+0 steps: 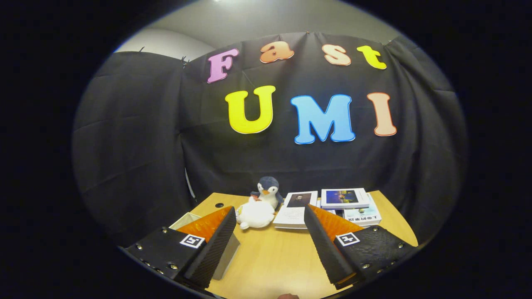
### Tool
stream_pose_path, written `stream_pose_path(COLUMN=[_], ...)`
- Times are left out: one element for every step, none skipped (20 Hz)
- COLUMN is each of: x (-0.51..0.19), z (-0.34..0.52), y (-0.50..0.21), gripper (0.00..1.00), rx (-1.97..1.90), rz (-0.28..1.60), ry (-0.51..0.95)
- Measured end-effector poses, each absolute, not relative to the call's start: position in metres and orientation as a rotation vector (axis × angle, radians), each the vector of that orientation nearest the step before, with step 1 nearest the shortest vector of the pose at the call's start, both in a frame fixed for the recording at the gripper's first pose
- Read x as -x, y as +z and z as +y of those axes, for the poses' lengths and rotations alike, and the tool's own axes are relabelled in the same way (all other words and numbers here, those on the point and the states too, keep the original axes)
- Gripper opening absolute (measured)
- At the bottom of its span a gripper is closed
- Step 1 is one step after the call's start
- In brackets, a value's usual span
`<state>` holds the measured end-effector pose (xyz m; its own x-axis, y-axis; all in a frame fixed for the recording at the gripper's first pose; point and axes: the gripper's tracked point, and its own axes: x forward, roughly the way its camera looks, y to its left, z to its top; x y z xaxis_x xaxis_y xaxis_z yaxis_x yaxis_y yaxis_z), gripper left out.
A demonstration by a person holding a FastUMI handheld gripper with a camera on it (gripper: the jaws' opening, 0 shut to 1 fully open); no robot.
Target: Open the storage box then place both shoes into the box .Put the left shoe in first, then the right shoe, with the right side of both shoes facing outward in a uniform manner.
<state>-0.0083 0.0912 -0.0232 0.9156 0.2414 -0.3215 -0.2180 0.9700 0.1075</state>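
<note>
1. My gripper (270, 226) is held above the table (274, 257), its two fingers spread wide with bare tabletop between them and nothing in their grasp.
2. The box (226, 255) sits on the table right under my left finger (216, 245). I see a pale wall of it below the finger and a pale corner (185, 219) poking out beyond the finger's outer side. The finger covers most of it, so I cannot tell whether it is open or shut.
3. Ahead of the fingers, towards the table's far edge, a white plush (254, 215) lies on the wood, just off the tip of my left finger.
4. A penguin toy (268, 191) stands upright right behind the white plush, touching it or nearly so.
5. Beside the plush, a booklet (295, 209) lies flat, and next to it a stack of books (347, 203) reaches behind the tip of my right finger (328, 245).
6. A small dark hole (219, 205) marks the tabletop near its far corner, beyond my left finger.
</note>
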Motion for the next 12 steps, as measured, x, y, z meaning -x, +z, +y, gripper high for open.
stream_pose_path(x=[0.008, 0.008, 0.008, 0.009, 0.009, 0.009, 0.008, 0.009, 0.009, 0.008, 0.008, 0.006], z=[0.079, 0.068, 0.058, 0.05, 0.043, 0.037, 0.032, 0.028, 0.026, 0.024, 0.018, 0.017], y=[-0.02, -0.016, -0.012, -0.01, -0.009, -0.009, -0.008, -0.009, -0.008, -0.007, -0.006, -0.004], gripper=[0.99, 0.99, 0.99, 0.99, 0.99, 0.99, 0.99, 0.99, 0.99, 0.99, 0.99, 0.99], rx=[-0.064, -0.058, -0.052, -0.049, -0.052, -0.058, -0.063, -0.067, -0.069, -0.068, -0.067, -0.065], rz=[0.324, 0.308, 0.291, 0.28, 0.275, 0.272, 0.268, 0.27, 0.269, 0.267, 0.26, 0.255], ry=[0.22, 0.203, 0.188, 0.177, 0.167, 0.163, 0.155, 0.153, 0.153, 0.151, 0.148, 0.144])
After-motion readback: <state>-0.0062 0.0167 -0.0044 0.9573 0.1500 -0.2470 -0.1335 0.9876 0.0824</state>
